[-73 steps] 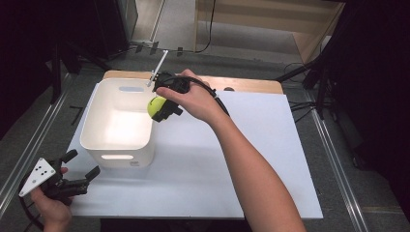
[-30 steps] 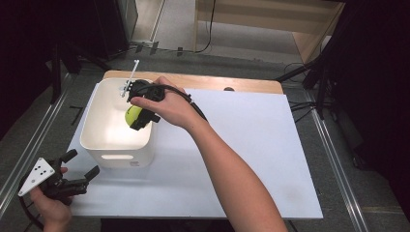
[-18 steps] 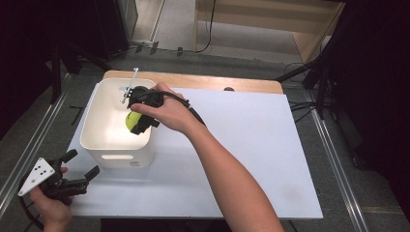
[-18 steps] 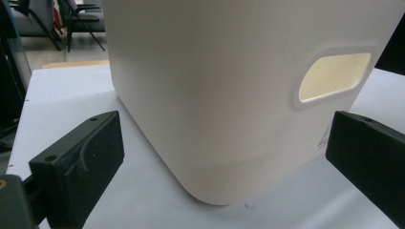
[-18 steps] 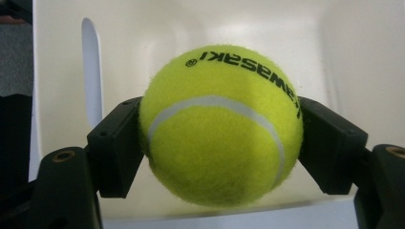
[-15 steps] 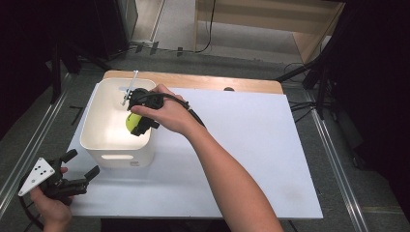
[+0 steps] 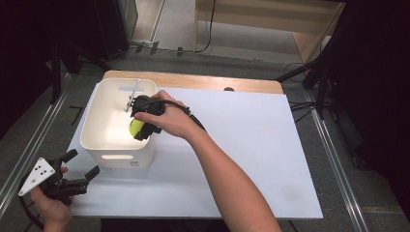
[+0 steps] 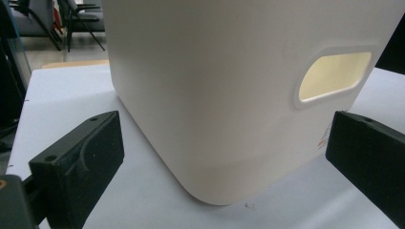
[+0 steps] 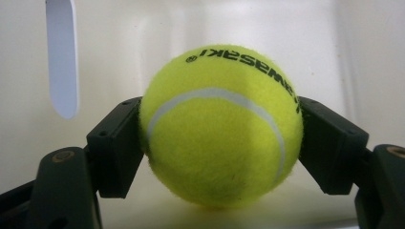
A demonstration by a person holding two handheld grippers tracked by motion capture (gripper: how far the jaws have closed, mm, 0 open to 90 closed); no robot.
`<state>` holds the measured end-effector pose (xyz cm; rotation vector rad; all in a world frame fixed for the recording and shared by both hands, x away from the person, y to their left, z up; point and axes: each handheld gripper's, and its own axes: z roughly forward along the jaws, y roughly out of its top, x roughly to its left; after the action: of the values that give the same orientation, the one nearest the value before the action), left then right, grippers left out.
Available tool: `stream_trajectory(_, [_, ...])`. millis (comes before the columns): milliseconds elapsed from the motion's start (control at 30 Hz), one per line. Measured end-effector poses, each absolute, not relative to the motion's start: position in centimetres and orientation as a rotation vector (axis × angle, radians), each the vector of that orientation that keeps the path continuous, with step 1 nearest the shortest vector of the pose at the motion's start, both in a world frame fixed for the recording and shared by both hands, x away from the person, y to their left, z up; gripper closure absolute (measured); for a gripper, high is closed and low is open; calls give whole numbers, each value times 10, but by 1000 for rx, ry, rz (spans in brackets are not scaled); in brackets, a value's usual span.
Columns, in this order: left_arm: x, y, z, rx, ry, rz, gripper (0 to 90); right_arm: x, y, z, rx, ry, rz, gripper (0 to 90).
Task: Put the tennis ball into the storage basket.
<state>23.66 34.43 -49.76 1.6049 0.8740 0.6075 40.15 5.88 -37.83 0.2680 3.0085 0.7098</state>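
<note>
The right tool point(image 7: 140, 129) grips the tennis ball point(image 9: 222, 126) inside the white bin point(image 7: 92, 142); the left tool point(image 7: 72, 169) stands wide, empty, beside the bin.

Tennis ball point(image 7: 135, 126) half hidden behind right gripper point(image 7: 145, 129); bin point(image 8: 229, 95) cropped top (left gripper view).

high view looks down from above, gripper views close, all share white bin point(image 7: 96, 145)

Ball point(image 7: 135, 127) inside bin point(image 7: 92, 140), bin on table's point(image 7: 270, 145) left.
</note>
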Motion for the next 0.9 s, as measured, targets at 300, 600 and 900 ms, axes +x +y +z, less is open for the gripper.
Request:
stream_trajectory(300, [237,344,-498,1603,874,608,0,395,57,-373,199,2975,796,69])
stream_trajectory(600, [237,344,-498,1603,874,607,0,393,41,-366,251,2940,877,0])
stream_trajectory(900, [237,344,-498,1605,875,609,0,395,16,-356,321,2893,952,0])
